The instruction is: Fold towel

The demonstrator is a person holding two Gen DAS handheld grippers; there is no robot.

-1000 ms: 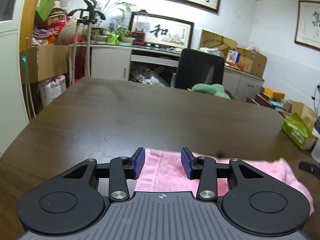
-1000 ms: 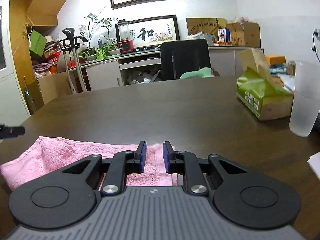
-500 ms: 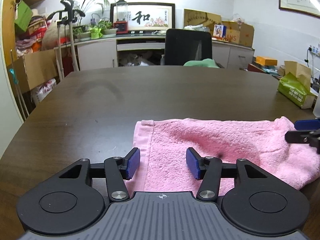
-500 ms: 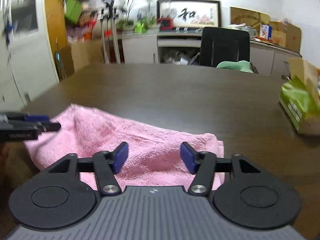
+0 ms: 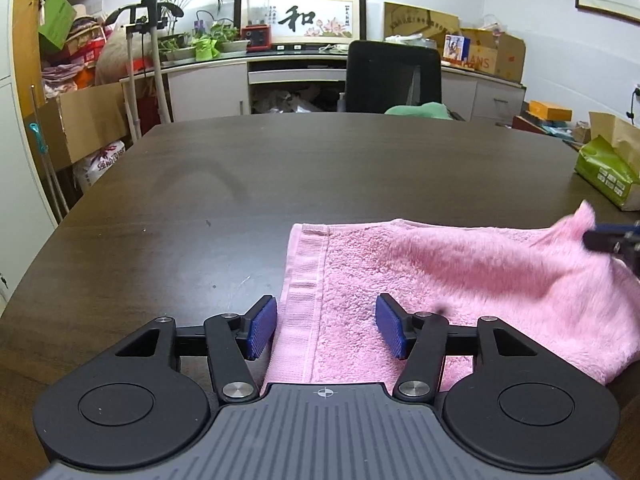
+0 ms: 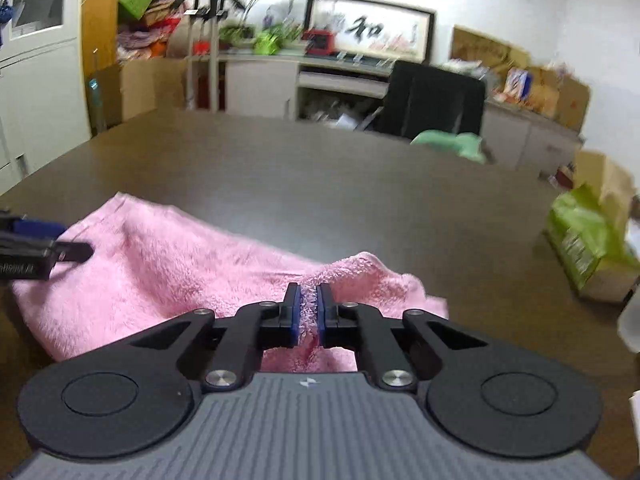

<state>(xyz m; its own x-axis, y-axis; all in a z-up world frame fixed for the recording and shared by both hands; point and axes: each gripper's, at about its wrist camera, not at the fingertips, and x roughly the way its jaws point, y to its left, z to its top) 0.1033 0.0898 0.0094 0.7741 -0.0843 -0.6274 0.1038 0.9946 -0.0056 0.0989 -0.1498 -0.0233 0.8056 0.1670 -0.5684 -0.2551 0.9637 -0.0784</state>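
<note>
A pink towel (image 5: 460,280) lies on the dark wooden table (image 5: 280,168), its hemmed left edge near me. My left gripper (image 5: 326,330) is open, its blue pads straddling the towel's near left corner area. In the right wrist view my right gripper (image 6: 308,312) is shut on a pinched ridge of the pink towel (image 6: 168,264) at its right end and lifts it slightly. The right gripper's tip shows at the left wrist view's right edge (image 5: 612,240), with the towel corner raised there. The left gripper's tip shows at the left edge of the right wrist view (image 6: 36,248).
A green tissue pack (image 5: 608,172) sits at the table's right side, also in the right wrist view (image 6: 588,240). A black office chair (image 5: 394,76) with green cloth stands behind the far edge. Cabinets, boxes and plants line the back wall.
My right gripper has closed from open onto the towel's right end and raised it. My left gripper stays open and has moved slightly nearer the towel's left edge.
</note>
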